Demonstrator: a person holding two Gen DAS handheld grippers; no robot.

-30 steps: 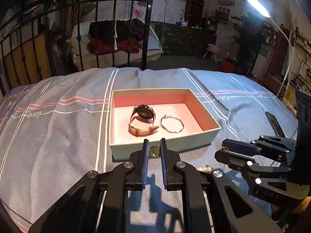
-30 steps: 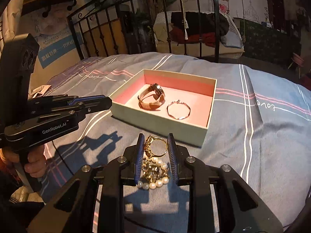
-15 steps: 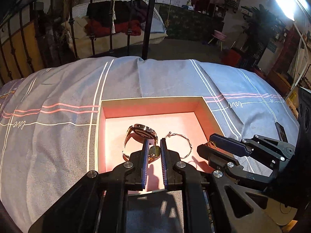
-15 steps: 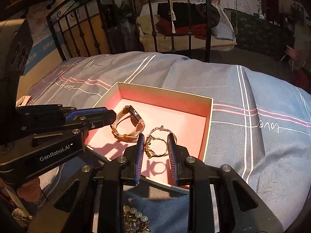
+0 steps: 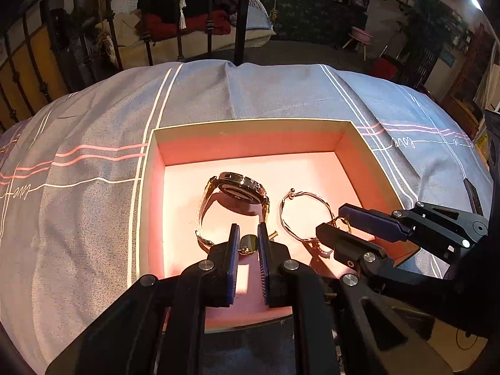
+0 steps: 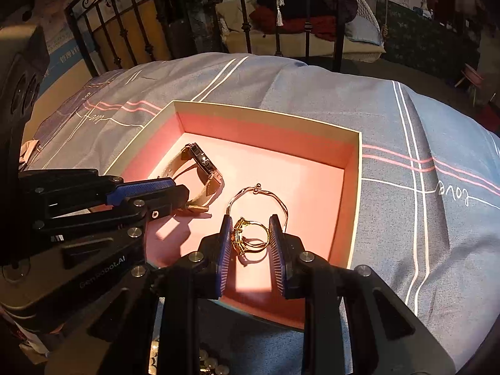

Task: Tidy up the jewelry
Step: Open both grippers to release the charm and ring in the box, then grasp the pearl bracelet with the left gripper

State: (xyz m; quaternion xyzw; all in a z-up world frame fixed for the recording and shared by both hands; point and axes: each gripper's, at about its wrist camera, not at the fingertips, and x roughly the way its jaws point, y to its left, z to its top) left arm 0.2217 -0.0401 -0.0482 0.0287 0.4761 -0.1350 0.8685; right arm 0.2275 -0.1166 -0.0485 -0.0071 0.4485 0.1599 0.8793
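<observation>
My left gripper [image 5: 248, 243] fingers pinch a small oval pendant [image 5: 249, 242]; my right gripper [image 6: 251, 240] fingers clamp a gold ring [image 6: 250, 236], both above the pink box [image 6: 265, 143].

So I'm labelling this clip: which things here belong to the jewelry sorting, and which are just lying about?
Job:
box
watch
bangle
gold ring in right gripper
small gold piece in left gripper
pearls

Lying about:
bedspread
bed rail

left claw [image 5: 248, 243] gripping gold ring [image 5: 249, 243], pink box [image 5: 250, 126]
</observation>
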